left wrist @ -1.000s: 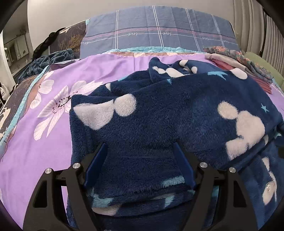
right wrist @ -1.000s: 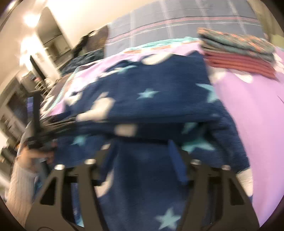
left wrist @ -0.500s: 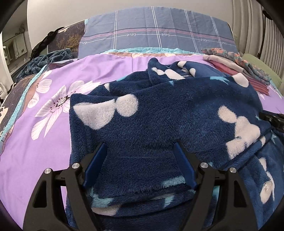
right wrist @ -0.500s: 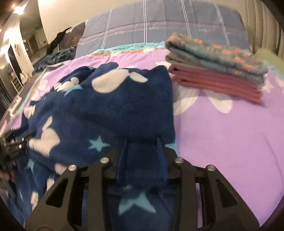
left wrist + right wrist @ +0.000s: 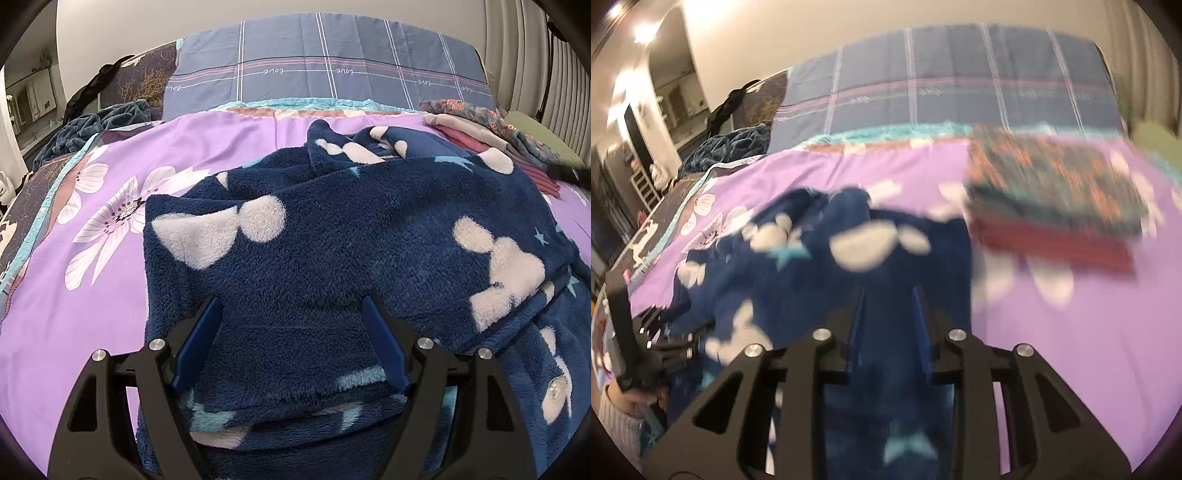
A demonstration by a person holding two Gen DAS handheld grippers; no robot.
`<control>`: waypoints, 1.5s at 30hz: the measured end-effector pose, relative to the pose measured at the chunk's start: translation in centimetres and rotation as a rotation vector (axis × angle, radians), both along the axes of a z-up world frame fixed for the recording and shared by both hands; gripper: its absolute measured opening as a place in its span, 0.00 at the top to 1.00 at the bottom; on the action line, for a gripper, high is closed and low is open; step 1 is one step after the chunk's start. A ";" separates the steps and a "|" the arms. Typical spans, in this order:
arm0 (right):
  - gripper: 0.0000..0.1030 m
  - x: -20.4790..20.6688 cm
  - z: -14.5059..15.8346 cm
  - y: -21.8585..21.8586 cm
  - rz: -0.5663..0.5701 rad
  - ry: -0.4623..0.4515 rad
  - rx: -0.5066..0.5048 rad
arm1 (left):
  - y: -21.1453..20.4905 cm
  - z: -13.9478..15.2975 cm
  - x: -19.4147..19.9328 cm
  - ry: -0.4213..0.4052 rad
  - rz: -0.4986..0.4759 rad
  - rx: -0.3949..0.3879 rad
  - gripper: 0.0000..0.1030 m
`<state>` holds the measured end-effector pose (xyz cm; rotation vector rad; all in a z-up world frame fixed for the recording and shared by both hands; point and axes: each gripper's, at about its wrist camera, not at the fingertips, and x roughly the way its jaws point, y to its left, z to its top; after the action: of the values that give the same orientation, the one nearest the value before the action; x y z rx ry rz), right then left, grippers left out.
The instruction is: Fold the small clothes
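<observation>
A navy fleece garment (image 5: 369,229) with white blobs and pale stars lies rumpled on the purple floral bedsheet (image 5: 221,147). My left gripper (image 5: 291,306) rests over its near hem, jaws wide and open, with fleece lying between the fingers. In the blurred right wrist view my right gripper (image 5: 888,299) has its jaws closing narrowly on a fold of the same garment (image 5: 812,280), which fills the gap between them. The left gripper (image 5: 635,350) shows at that view's left edge, held by a hand (image 5: 617,402).
A stack of folded clothes (image 5: 491,136) (image 5: 1052,184), floral on top and red below, sits at the back right. A blue checked pillow (image 5: 325,66) lies at the headboard. A dark teal blanket (image 5: 92,125) is bunched at the back left.
My right gripper has narrowed onto the fleece, swung and risen, so its view now shows the pillow and the stack. The left gripper has kept still with its jaws wide.
</observation>
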<state>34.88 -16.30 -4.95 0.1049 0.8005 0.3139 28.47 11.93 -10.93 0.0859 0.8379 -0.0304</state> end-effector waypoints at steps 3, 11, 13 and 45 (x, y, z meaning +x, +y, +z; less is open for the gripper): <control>0.75 2.8 -0.9 1.3 -0.024 0.046 -0.065 | 0.0 0.0 0.0 0.000 0.000 -0.001 0.24; 0.56 5.5 -7.5 -3.9 -0.232 0.147 -0.132 | 0.0 0.1 -0.2 -0.003 -0.008 -0.016 0.23; 0.56 5.3 -7.4 -3.0 -0.232 0.129 -0.190 | 0.0 0.2 -0.3 -0.003 -0.008 -0.017 0.23; 0.52 4.3 -8.1 -3.9 -0.244 0.083 -0.139 | -1.6 0.2 11.8 0.083 0.012 -0.125 0.85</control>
<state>39.22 -20.16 -13.04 0.0845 0.8796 0.0227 40.28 10.30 -10.77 -0.0386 0.9175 -0.0753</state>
